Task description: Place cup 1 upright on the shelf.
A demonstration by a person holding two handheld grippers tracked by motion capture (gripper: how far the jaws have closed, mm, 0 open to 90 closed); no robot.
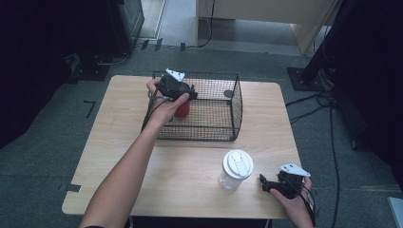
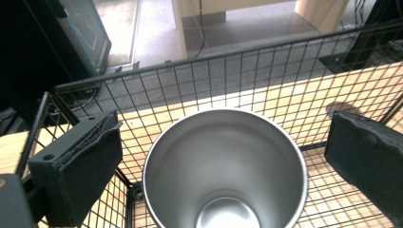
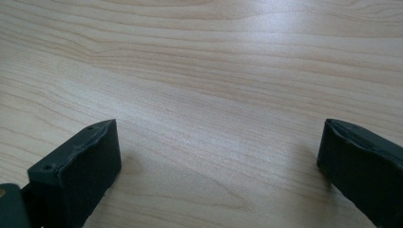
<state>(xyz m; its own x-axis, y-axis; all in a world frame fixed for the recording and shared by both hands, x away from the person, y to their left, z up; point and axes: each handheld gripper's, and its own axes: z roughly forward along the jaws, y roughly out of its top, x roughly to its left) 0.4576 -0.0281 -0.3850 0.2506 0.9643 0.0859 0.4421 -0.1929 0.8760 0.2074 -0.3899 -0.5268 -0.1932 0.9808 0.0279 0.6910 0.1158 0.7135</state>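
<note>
1. Cup (image 2: pixel 224 171), red outside, steel inside, stands upright in the wire basket (image 1: pixel 223 116), at its 9 o'clock end.
2. Your left gripper (image 2: pixel 223 156): jaws wide, flanking the cup rim, not touching.
3. Your right gripper (image 3: pixel 218 166): jaws wide, empty, over bare table (image 3: pixel 199 71).

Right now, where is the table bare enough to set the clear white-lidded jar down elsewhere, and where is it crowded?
Bare wood runs left of the wire basket to the table's left edge, and along the front, left of the jar. Crowded: the basket's left end, with the red cup and left gripper; the front right corner, with jar and right gripper.
</note>
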